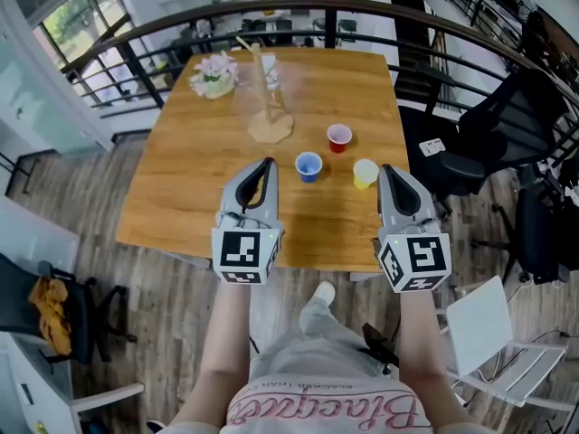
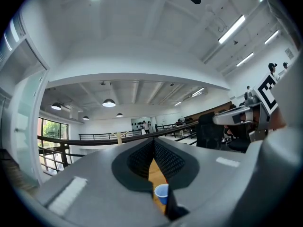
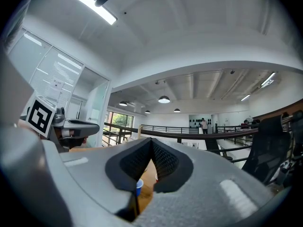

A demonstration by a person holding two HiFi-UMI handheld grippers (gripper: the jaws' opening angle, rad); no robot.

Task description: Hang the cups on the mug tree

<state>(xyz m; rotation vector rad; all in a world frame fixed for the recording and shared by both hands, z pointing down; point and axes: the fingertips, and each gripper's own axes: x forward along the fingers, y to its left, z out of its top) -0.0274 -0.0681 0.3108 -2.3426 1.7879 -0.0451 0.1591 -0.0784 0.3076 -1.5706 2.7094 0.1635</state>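
Left gripper and right gripper, both pinched closed on nothing, hover level over the table's near edge, apparently lining up on the blue cup, red cup and yellow cup mid-table, unhung, short of the tree nearer the far edge.

Pink flowers on wooden table

mug tree blurred — blue cup half hidden by fingers
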